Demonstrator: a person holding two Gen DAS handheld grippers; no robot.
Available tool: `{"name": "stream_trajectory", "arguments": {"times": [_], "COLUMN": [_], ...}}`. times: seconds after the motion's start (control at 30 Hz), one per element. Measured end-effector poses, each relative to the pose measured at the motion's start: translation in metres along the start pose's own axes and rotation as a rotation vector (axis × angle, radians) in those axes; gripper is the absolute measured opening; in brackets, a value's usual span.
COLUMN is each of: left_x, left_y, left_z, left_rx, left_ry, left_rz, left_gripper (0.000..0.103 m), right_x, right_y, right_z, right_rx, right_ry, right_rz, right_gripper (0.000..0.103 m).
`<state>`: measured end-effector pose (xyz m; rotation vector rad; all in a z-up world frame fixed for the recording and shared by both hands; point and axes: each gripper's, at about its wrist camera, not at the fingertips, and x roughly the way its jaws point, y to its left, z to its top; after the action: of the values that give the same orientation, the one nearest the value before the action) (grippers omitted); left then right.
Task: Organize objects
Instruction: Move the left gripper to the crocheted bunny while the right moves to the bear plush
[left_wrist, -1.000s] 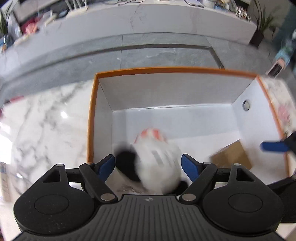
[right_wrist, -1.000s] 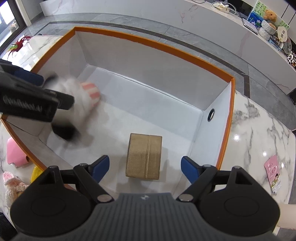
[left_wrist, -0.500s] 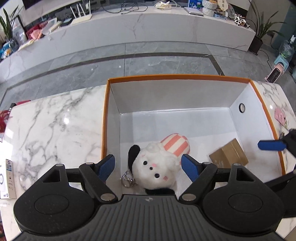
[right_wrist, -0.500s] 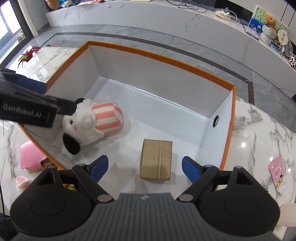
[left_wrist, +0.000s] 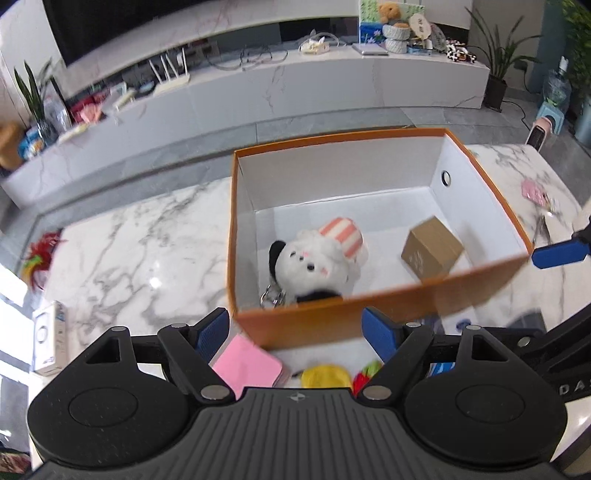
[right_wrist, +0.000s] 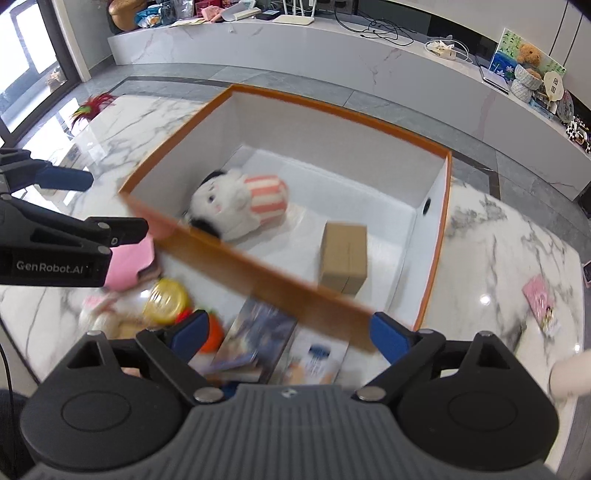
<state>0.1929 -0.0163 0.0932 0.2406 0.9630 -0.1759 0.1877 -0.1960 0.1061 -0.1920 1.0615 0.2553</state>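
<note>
Looking into the orange box (left_wrist: 369, 306), I see the white plush dog (left_wrist: 314, 262) lying on its side near the left wall, with its striped body toward the far wall. The little brown carton (left_wrist: 432, 251) sits apart from it on the right side of the box floor. So two things are put away.

More things wait on the table (left_wrist: 122, 251), just outside the near wall of the box. A pink pad (left_wrist: 245, 363) lies there. Next to it are a yellow toy (left_wrist: 325, 376) and something red and green that I cannot make out. In the right view I also see a blue book (right_wrist: 255, 339) flat on the table, with its long side pointing toward the box wall.

My left tongs (left_wrist: 295, 332) are spread wide with nothing in them. The pink pad lies right under them, touching the left pad in the picture, so the left hand is the nearer one for it. My right tongs (right_wrist: 291, 332) have just been opening wider and stand spread too, and they hold nothing. The blue book shows right between them, so the right hand is nearer to that one.

I think the next job is to pick one of these things by the near wall. The tongs point down at them, so they would need to drop lower and close.
</note>
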Motion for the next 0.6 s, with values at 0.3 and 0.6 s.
{"name": "stream_trajectory", "arguments": {"times": [0.3, 0.6], "left_x": [-0.025, -0.011], "left_y": [-0.018, 0.002], "left_z": [-0.075, -0.122], "left_rx": [0.015, -0.114], "left_ry": [-0.061, -0.049], "left_rz": [0.017, -0.063], "left_gripper": [0.093, 0.093], "right_x": [-0.022, -0.019], "right_y": [0.023, 0.012], "right_z": [-0.063, -0.098], "right_rx": [0.003, 0.082], "right_ry": [-0.026, -0.11], "right_rz": [0.002, -0.037], "right_gripper": [0.096, 0.099]}}
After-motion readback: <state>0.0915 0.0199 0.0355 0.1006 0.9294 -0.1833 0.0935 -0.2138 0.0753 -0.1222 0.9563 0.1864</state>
